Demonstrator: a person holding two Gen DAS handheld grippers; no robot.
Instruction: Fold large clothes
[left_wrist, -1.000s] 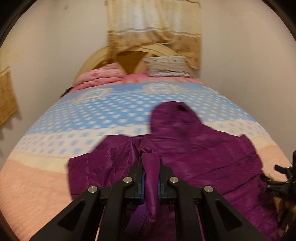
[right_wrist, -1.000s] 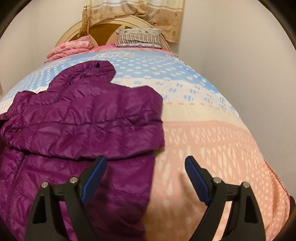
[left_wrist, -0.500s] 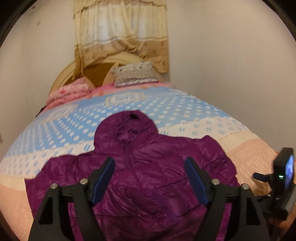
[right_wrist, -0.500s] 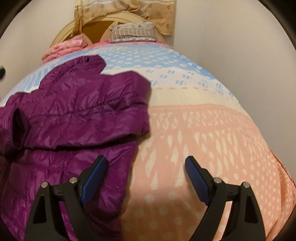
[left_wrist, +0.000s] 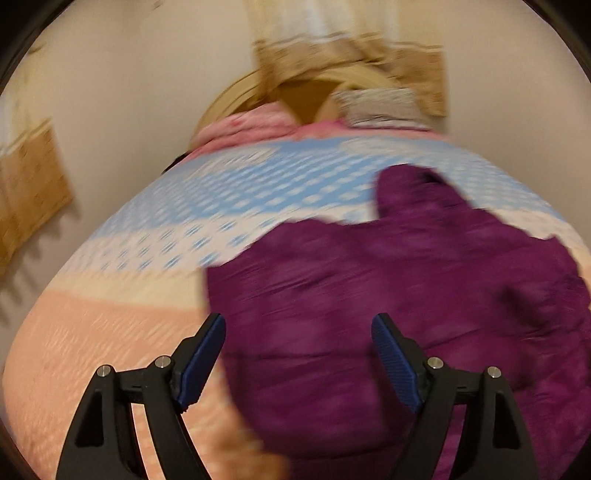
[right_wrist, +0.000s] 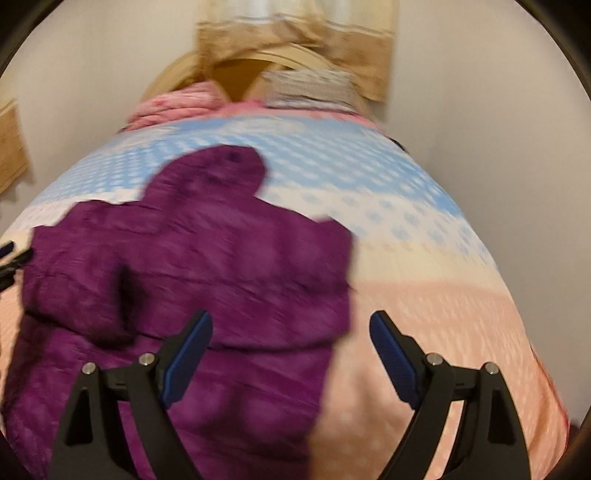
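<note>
A purple hooded puffer jacket (left_wrist: 388, 295) lies flat on the bed with both sleeves folded in across its body and the hood pointing at the headboard. It also shows in the right wrist view (right_wrist: 207, 280). My left gripper (left_wrist: 298, 354) is open and empty, hovering over the jacket's left edge. My right gripper (right_wrist: 291, 350) is open and empty, over the jacket's right edge. Both views are blurred by motion.
The bed cover (left_wrist: 110, 332) is peach near me, blue and white dotted further off. Pink folded bedding (right_wrist: 173, 107) and a striped pillow (right_wrist: 310, 86) lie by the wooden headboard. Walls stand close on both sides, curtains behind. The left gripper's tip (right_wrist: 11, 254) shows at the far left edge.
My left gripper let go of the purple sleeve, opened and swung back to the left. My right gripper swung left, from the bare cover toward the jacket. The left sleeve now lies folded in.
</note>
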